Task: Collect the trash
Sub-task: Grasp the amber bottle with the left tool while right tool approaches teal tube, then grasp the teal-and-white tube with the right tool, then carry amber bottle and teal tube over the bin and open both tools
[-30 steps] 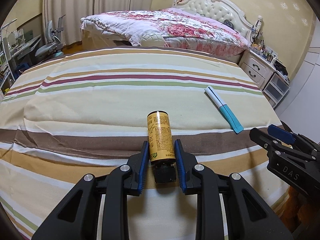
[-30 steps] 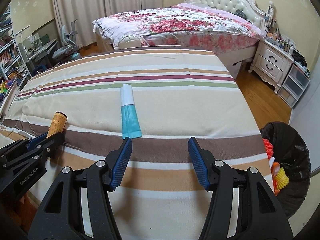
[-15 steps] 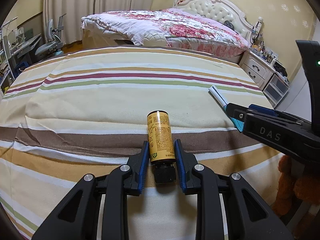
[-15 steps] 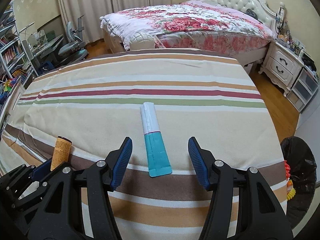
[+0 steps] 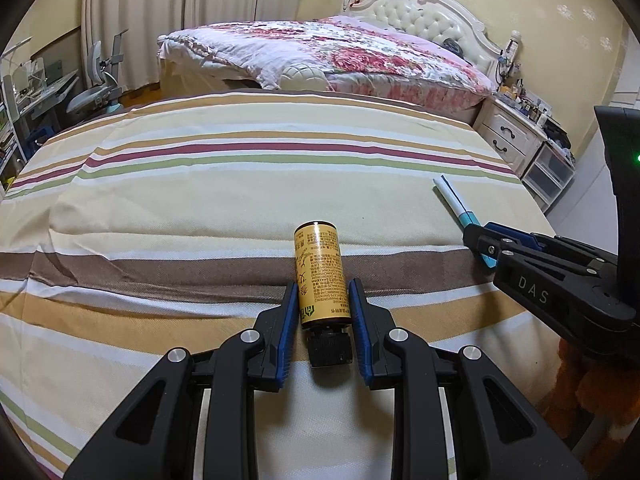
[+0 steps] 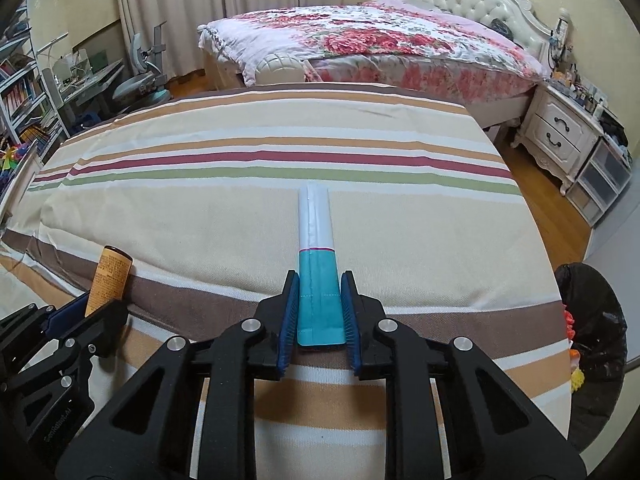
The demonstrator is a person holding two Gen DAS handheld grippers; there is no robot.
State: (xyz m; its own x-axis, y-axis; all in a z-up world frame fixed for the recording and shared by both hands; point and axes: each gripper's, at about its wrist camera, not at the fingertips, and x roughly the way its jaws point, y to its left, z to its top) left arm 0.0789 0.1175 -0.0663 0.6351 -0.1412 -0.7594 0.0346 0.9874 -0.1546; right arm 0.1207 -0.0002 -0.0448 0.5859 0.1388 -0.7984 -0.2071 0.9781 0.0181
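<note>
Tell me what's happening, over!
Left gripper shut on yellow bottle. Right gripper shut on teal packet. Both still on striped cloth. Path to bin clear.

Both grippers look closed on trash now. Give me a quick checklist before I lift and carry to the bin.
1. Left gripper shut on the yellow bottle: ok, pads press both sides just above the black cap.
2. Right gripper shut on the teal and white tube: ok, pads squeeze its teal end.
3. Grip depth on the tube: cannot tell whether it will hold; only the flat end is pinched and the rest lies on the striped cloth.
4. Bin within view: ok, black-lined, at the right past the cloth's edge, already holding some trash.
5. Other trash on the cloth: ok, none seen.
</note>
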